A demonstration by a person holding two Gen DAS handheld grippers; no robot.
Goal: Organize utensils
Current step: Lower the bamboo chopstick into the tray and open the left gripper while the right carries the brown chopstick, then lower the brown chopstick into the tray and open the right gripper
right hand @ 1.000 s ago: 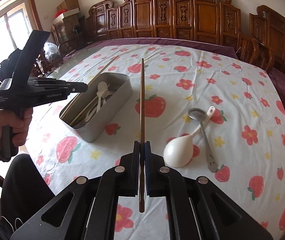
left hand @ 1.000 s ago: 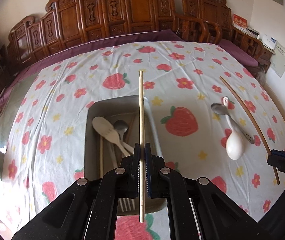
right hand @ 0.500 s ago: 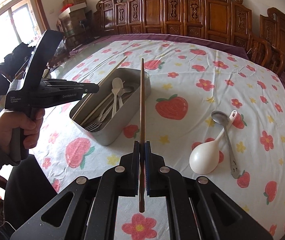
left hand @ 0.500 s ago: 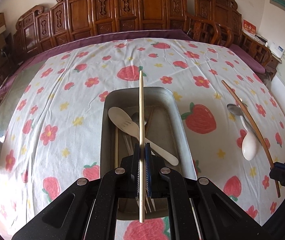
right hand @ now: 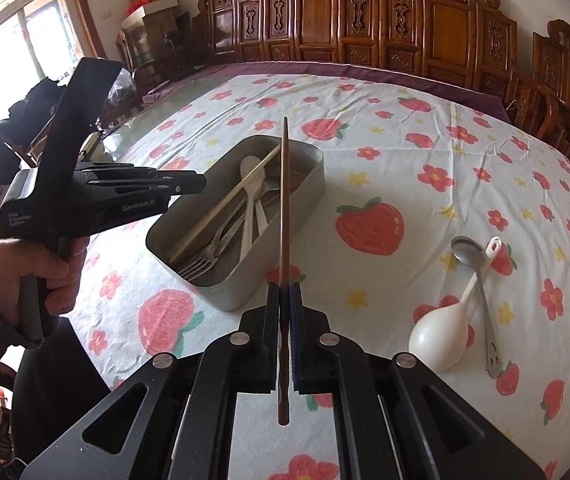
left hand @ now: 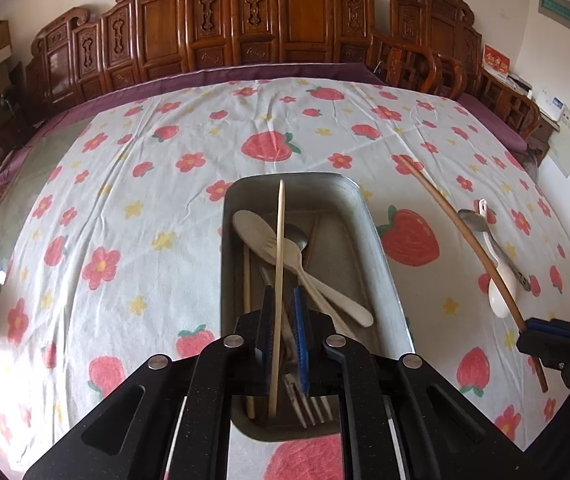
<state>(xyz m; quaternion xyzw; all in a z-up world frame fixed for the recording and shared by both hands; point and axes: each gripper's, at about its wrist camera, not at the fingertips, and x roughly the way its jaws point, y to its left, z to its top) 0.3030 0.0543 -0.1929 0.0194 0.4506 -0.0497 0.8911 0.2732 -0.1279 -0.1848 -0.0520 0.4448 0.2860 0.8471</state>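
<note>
Left tool (left hand: 283,334) over metal tray (left hand: 369,220), jaws opening, pale chopstick (left hand: 279,280) loose between pads. Right tool (right hand: 284,334) clamped on dark chopstick (right hand: 284,208), tip over tray's 3 o'clock rim. White ladle (right hand: 443,338), steel spoon (right hand: 481,280) at 3 o'clock; surface (right hand: 405,152) open beyond.

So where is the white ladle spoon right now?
In the right wrist view the white ladle spoon lies on the strawberry tablecloth, right of the metal tray, its handle crossing the steel spoon.
</note>
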